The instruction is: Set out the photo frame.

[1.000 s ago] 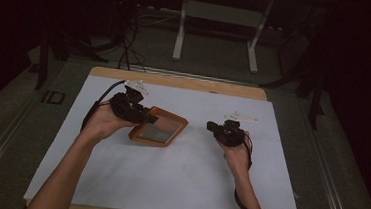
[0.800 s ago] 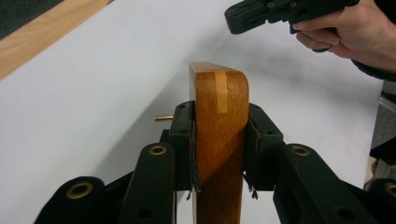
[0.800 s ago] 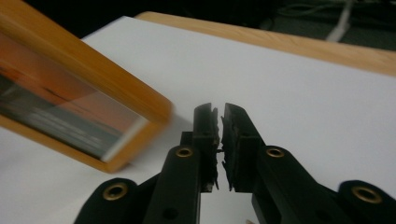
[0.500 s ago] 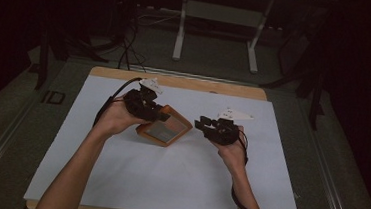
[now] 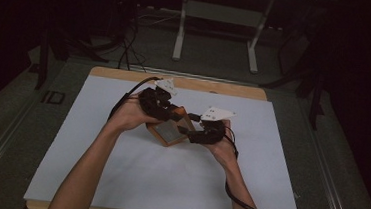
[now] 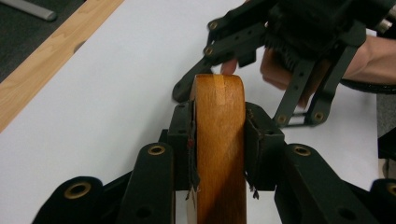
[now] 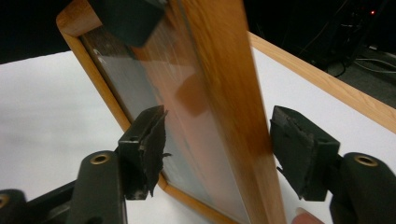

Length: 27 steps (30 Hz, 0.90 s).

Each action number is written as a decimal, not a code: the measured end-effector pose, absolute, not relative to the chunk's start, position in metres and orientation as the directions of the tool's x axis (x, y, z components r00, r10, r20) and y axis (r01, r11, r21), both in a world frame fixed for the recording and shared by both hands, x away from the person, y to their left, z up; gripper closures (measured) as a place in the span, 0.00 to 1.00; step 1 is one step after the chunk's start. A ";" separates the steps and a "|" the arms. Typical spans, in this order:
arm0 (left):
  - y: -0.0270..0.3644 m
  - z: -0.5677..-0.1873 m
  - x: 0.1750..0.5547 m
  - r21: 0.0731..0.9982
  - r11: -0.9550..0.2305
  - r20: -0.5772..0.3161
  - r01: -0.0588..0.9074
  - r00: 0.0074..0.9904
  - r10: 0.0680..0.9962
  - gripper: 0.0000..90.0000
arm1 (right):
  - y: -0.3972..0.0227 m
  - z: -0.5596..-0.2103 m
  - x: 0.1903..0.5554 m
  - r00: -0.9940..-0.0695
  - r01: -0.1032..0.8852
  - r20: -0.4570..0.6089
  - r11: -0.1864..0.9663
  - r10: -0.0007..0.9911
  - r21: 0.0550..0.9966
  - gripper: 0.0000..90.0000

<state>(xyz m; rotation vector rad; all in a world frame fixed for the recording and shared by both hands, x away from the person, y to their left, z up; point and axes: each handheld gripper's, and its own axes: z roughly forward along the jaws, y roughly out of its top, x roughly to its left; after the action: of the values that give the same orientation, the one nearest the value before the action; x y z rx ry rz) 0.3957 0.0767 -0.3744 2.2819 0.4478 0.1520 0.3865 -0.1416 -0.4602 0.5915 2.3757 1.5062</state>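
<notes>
Standing tilted on edge, wooden frame (image 5: 168,131), left gripper (image 6: 219,144) clamping it

Overhead forward-down — two close tongs-mounted views

I see a dark room: grey floor (image 5: 217,52), a white metal stand (image 5: 220,17), cables (image 5: 128,45) trailing behind my white-topped bench (image 5: 70,140).

Dim surroundings, brightly lit table, motion-blurred close-up, soft shadows
</notes>
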 end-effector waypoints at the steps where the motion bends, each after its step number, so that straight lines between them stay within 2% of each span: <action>1: 0.076 -0.375 0.396 0.731 -0.626 -0.032 0.270 0.931 0.364 0.75 | -0.140 -0.460 0.386 -0.881 0.185 -0.019 0.381 0.473 0.906 0.41; 9: 0.081 -0.385 0.402 0.731 -0.602 -0.068 0.323 0.911 0.406 0.67 | -0.149 -0.462 0.384 -0.870 0.193 -0.020 0.376 0.493 0.906 0.58; 10: 0.086 -0.388 0.403 0.753 -0.564 -0.101 0.340 0.906 0.412 0.67 | -0.150 -0.463 0.384 -0.871 0.191 -0.020 0.375 0.491 0.907 0.59; 15: 0.092 -0.388 0.403 0.780 -0.529 -0.113 0.334 0.907 0.407 0.62 | -0.153 -0.464 0.382 -0.871 0.190 -0.020 0.373 0.491 0.908 0.63; 23: 0.111 -0.391 0.395 0.866 -0.394 -0.122 0.308 0.894 0.430 0.54 | -0.158 -0.465 0.380 -0.879 0.176 -0.026 0.374 0.477 0.910 0.72; 24: 0.119 -0.393 0.392 0.897 -0.329 -0.128 0.295 0.887 0.444 0.54 | -0.158 -0.464 0.378 -0.878 0.166 -0.040 0.382 0.476 0.909 0.74; 27: 0.133 -0.398 0.389 0.921 -0.265 -0.138 0.285 0.876 0.463 0.53 | -0.159 -0.465 0.377 -0.874 0.168 -0.041 0.382 0.484 0.909 0.76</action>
<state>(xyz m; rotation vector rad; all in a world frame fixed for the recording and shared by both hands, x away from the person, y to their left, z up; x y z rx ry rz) 0.3888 0.1329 -0.3978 1.8670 0.5574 0.1879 0.3770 -0.1588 -0.4649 0.5731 2.3447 1.4890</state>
